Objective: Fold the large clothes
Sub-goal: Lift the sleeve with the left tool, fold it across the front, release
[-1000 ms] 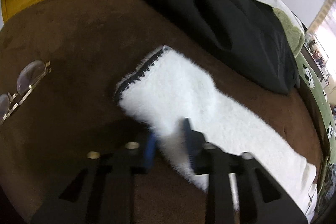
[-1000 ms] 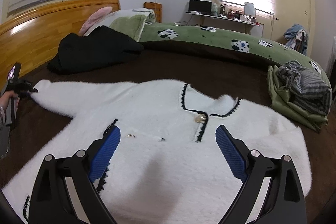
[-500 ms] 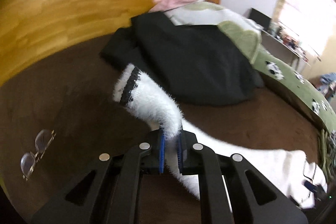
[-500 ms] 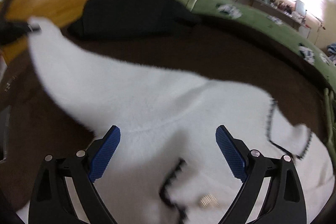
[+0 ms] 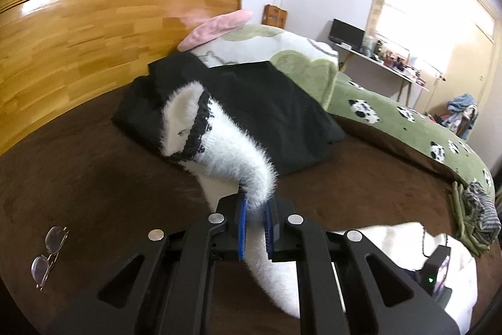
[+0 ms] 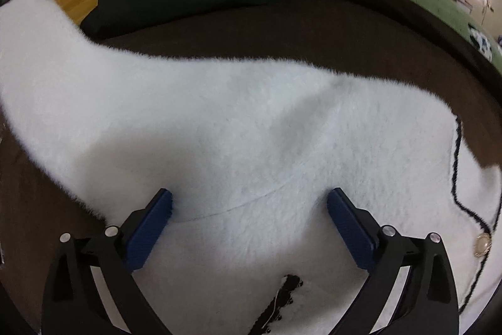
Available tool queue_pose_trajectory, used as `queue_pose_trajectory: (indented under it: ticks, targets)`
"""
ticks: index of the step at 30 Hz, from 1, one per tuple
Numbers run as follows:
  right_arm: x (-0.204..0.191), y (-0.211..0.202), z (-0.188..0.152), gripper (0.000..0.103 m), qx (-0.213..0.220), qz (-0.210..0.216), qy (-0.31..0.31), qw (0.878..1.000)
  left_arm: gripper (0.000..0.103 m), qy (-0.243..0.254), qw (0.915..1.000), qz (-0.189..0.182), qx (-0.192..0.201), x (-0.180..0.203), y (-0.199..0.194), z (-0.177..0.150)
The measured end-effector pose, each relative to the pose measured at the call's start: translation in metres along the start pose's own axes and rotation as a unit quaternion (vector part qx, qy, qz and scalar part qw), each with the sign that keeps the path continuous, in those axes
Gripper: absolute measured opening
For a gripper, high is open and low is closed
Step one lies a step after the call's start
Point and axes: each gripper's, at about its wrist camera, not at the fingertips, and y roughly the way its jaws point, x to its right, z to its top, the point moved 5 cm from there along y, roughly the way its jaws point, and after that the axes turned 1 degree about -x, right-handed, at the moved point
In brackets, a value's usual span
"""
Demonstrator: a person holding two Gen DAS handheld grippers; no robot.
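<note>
Two claws: left claw (image 5: 254,220) pinches sleeve (image 5: 232,153); right claw (image 6: 249,211) gapes.

Both tools look alike: the left gripper (image 5: 254,223) and the right gripper (image 6: 249,217) have matte black skeletal arms with triangular cut-outs, round silver screw heads at the joints, and ribbed blue pads (image 6: 150,228) lining their fingers.
</note>
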Motion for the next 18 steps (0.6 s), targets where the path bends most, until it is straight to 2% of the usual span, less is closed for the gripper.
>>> queue_pose_trajectory:
  ticks: [9,14,18]
  targets:
    - [0.004,-0.003,0.004,0.097,0.005,0.003,0.006,1.0,0.011,0.025,0.9995,-0.017,0.009,0.039,-0.025,0.018]
    - [0.034,-0.024,0.004,0.097,0.012,0.05,0.107,0.993,0.011,0.033,0.9989,-0.03,0.015,0.072,-0.037,0.032]
    - [0.064,-0.059,-0.003,0.097,0.032,0.025,0.118,0.992,0.011,0.076,0.9953,-0.049,0.032,0.124,-0.057,0.041]
